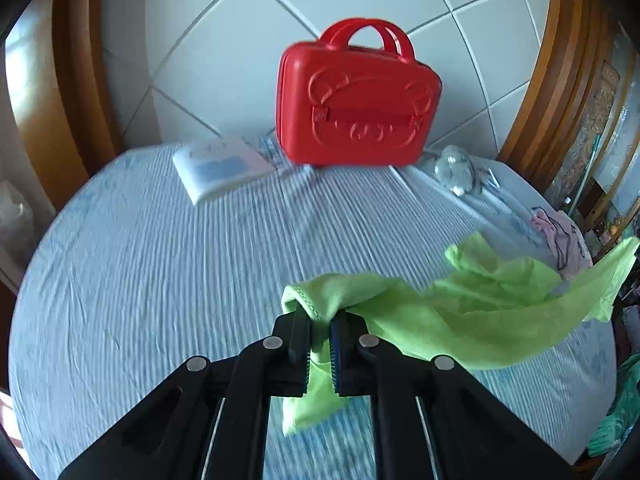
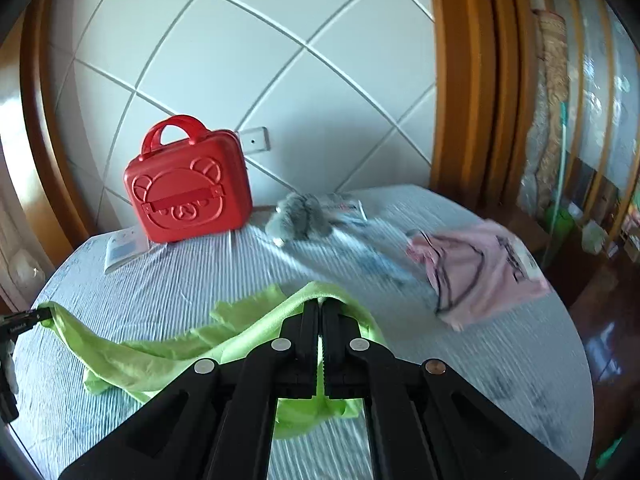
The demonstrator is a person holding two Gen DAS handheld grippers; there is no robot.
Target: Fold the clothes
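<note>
A: Left claw (image 1: 320,320) clamped on a hemmed edge of the lime green garment (image 1: 460,320), pointing steeply down over the bed (image 1: 160,280). Cloth bunched between the pads, small flap dangling below.

B: Same on the other end. Right claw (image 2: 320,308) pinched together on another edge of that green garment (image 2: 160,356), tilted down too, less steeply. Fabric draped across in a slack band toward the left claw (image 2: 28,320) at the far left of the right view.

A: So stretched between both, mostly lifted off the striped blue sheet?

B: Looks lifted near both claws. Can't tell whether the sagging middle touches the sheet.

A: Other stuff: red bear-face case (image 1: 356,96) upright at the back by the white padded headboard (image 1: 200,60), a flat white packet (image 1: 220,168) just left of it.

B: Grey plush toy (image 2: 304,216) right of the case, pink garment (image 2: 480,272) near the bed's right edge, well apart from the green one.
</note>
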